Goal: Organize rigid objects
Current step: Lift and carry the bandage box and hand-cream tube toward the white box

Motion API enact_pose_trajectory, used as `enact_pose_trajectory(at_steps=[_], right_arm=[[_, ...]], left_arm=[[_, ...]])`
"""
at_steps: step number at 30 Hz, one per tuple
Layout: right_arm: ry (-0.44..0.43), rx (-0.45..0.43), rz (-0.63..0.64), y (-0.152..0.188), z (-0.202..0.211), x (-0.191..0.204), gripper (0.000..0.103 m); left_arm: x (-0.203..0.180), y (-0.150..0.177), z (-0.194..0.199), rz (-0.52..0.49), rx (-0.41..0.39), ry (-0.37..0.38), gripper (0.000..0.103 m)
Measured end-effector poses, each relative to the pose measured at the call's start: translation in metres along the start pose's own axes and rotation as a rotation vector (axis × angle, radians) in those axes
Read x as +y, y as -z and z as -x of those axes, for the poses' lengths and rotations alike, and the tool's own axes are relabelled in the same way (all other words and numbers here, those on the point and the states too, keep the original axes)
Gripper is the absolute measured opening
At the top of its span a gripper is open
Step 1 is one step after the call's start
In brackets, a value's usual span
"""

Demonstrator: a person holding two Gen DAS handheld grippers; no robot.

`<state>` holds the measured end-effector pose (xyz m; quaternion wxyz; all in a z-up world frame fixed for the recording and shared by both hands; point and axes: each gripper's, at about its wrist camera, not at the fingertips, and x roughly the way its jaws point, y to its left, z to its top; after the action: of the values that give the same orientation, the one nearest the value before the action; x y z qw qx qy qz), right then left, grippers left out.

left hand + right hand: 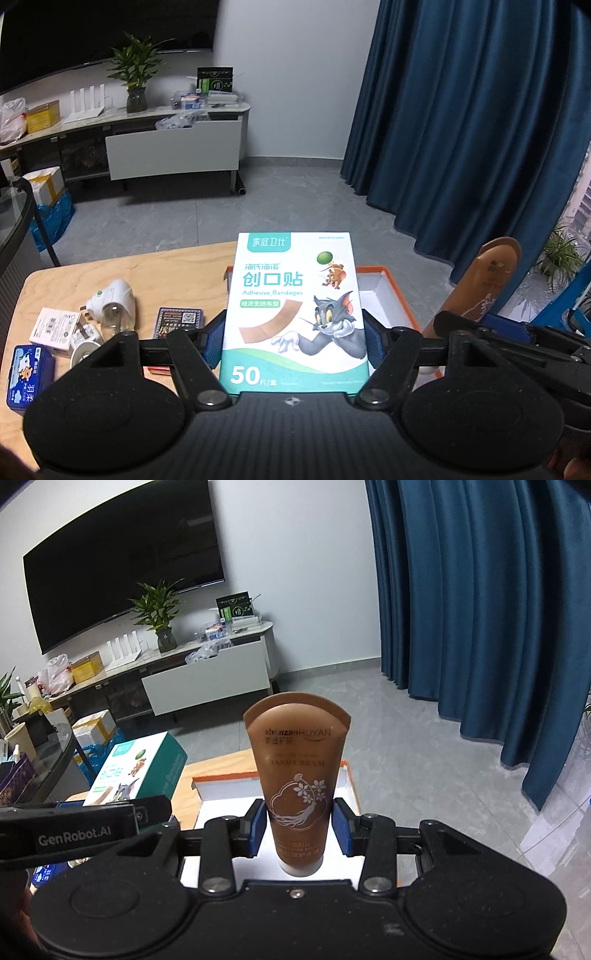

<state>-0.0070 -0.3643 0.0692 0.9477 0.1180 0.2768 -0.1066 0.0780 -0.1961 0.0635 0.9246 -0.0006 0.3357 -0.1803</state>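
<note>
My left gripper (294,341) is shut on a white and teal box of adhesive bandages (295,314), held upright above the wooden table (177,273), just left of the orange-rimmed white box (388,295). My right gripper (298,825) is shut on a brown hand cream tube (299,775), cap toward me, held over the orange-rimmed box (229,786). The bandage box (136,771) shows at the left of the right wrist view. The tube (487,280) shows at the right of the left wrist view.
On the table's left lie a white plug-in device (114,302), a small white box (55,328), a blue tin (27,373) and a dark card box (179,321). A TV cabinet (173,144), blue curtains (461,110) and grey floor lie beyond.
</note>
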Motion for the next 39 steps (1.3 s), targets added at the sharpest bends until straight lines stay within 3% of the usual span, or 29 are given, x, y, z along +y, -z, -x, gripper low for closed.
enact_pose_trajectory(at_steps=[39], right_arm=[[0.015, 0.049, 0.049, 0.001, -0.023, 0.009, 0.047]], left_arm=[[-0.005, 0.001, 0.001, 0.015, 0.002, -0.020, 0.072]])
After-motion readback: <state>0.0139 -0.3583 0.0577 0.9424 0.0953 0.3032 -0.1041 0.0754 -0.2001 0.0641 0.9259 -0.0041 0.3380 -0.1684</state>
